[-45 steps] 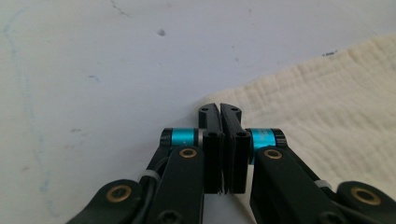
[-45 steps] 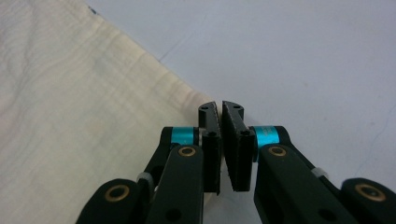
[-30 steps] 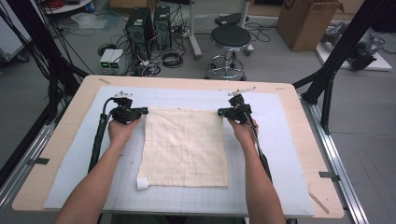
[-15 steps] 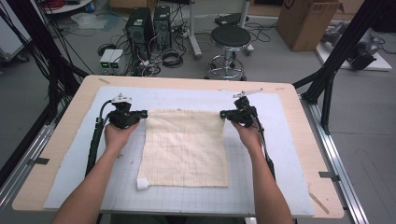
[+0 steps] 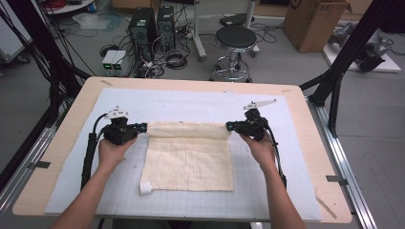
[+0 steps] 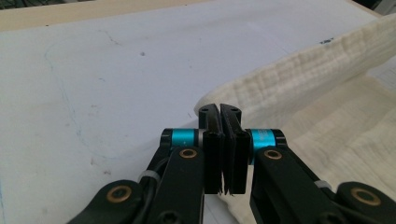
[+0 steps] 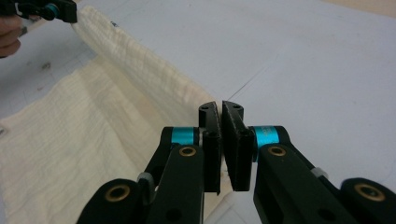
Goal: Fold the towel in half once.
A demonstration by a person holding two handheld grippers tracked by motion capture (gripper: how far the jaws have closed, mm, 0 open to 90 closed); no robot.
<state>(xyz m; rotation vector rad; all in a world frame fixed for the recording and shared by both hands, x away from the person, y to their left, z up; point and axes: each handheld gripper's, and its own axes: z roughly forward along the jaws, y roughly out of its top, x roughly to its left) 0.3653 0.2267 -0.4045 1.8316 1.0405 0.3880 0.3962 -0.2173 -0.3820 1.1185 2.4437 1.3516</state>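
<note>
Cloth (image 5: 188, 155) lies mid-mat on the tabletop (image 5: 57, 157), its far edge lifted into a fold between left gripper (image 5: 142, 127) and right gripper (image 5: 231, 126), each pinched tight on a far corner. High view adds a small white tag (image 5: 145, 187) at the near-left corner. Gripper views show jaws pressed together on fabric, probably a thin bit.

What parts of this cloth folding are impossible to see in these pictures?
- The corners of the cream woven cloth inside the closed jaws: both gripper views, hidden by the black pads.
- The small white tag at the cloth's near corner: high view, too small to read.
- The cloth's underside: hidden by the lifted far edge.
- The left gripper tips: high view, too small.
</note>
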